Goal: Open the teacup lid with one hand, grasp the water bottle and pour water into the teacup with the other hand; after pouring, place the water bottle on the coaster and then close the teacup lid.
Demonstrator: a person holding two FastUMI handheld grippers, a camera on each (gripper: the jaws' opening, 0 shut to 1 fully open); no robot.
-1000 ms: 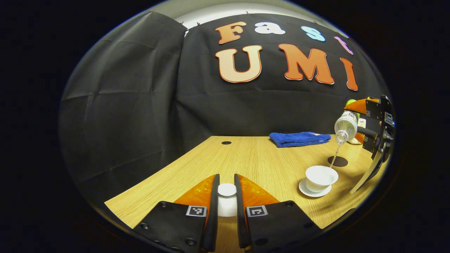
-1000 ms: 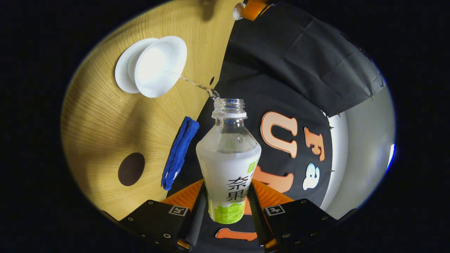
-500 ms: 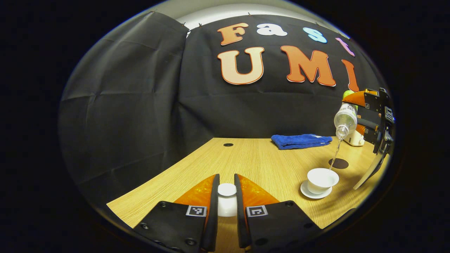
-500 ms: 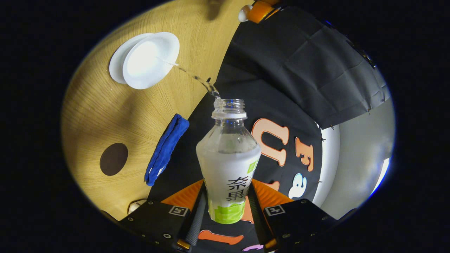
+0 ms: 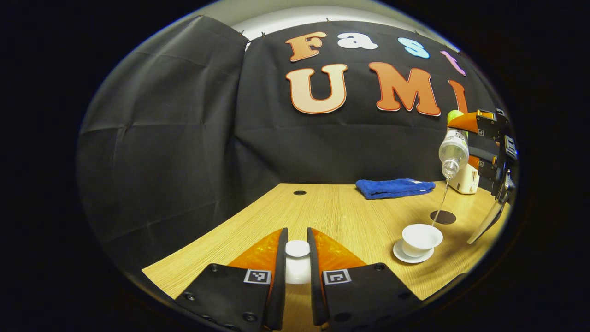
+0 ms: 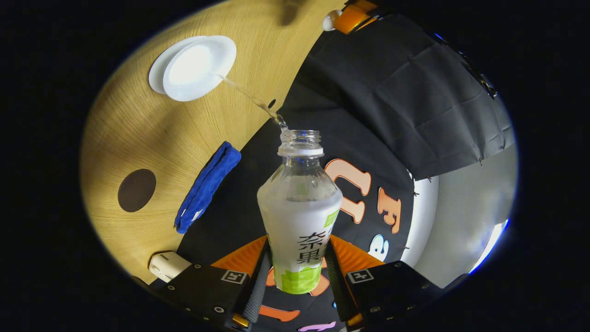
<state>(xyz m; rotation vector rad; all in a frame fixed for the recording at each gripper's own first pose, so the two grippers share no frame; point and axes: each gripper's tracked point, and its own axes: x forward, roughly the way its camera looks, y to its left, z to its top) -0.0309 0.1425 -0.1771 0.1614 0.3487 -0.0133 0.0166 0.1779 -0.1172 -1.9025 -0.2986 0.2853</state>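
My left gripper (image 5: 297, 244) is shut on the white teacup lid (image 5: 297, 249), held above the near part of the wooden table (image 5: 332, 212). At the right, the uncovered white teacup (image 5: 421, 239) stands on its saucer (image 5: 401, 256). My right gripper (image 6: 297, 251) is shut on the tilted water bottle (image 6: 299, 216), whose open mouth sends a thin stream into the teacup (image 6: 196, 69). From the left gripper view, the bottle (image 5: 453, 151) hangs mouth-down high above the cup. The dark round coaster (image 5: 443, 216) lies just behind the cup, bare; it is the coaster (image 6: 136, 190) in the right gripper view.
A folded blue cloth (image 5: 394, 187) lies at the table's back edge, also the cloth (image 6: 207, 184). A small white box (image 5: 465, 179) stands at the far right, the box (image 6: 167, 265). A cable hole (image 5: 299, 192) sits in the tabletop at the back.
The right gripper has lifted the bottle higher over the cup while the stream keeps running. The left gripper with the lid has stayed put.
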